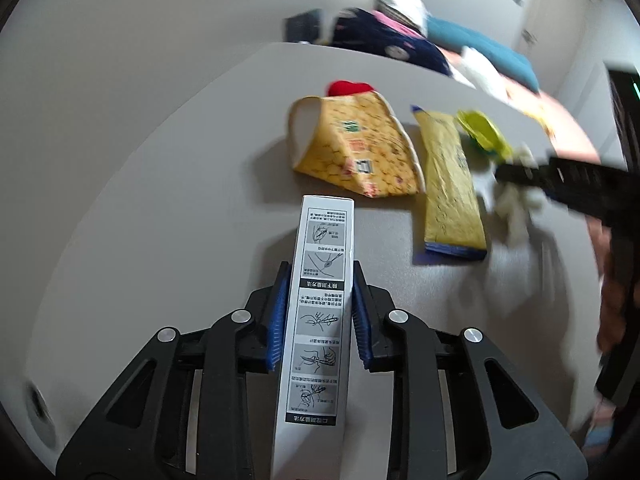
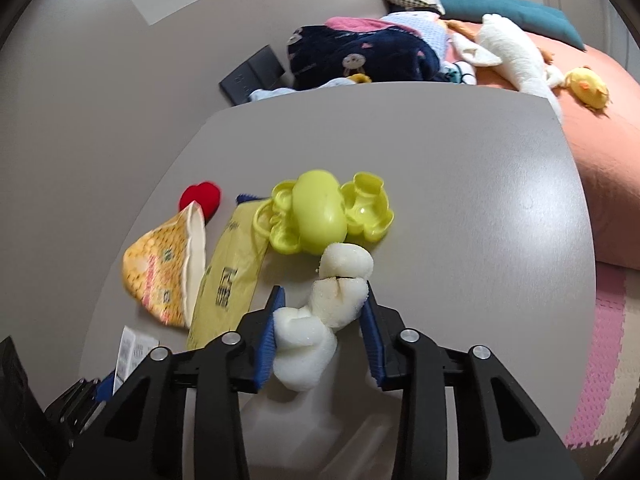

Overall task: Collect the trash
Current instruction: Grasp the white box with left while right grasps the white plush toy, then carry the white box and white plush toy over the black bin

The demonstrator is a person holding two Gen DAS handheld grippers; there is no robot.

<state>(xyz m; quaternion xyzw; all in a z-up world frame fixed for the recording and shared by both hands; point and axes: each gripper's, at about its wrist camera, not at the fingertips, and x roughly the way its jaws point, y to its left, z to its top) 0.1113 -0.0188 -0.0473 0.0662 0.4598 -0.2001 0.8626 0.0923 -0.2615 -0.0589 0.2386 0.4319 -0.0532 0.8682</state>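
My left gripper (image 1: 320,276) is shut on a long narrow white box (image 1: 325,236) printed with instruction drawings; its blue pads press both long sides, and the box points out over the grey table (image 1: 160,200). My right gripper (image 2: 323,296) is shut on a lumpy piece of white foam (image 2: 340,304), which pokes out past the fingertips. From the left wrist view the foam (image 1: 516,216) hangs blurred under the right gripper (image 1: 520,174). An open yellow snack bag (image 1: 352,152) (image 2: 160,268) and a flat yellow packet (image 1: 448,184) (image 2: 232,276) lie on the table.
A lime-green plastic toy (image 2: 324,212) sits just beyond the foam, and a red heart (image 2: 200,196) lies behind the snack bag. Past the table's far edge stands a bed (image 2: 600,152) with clothes, cushions and plush toys. A pink foam mat (image 2: 600,360) covers the floor at right.
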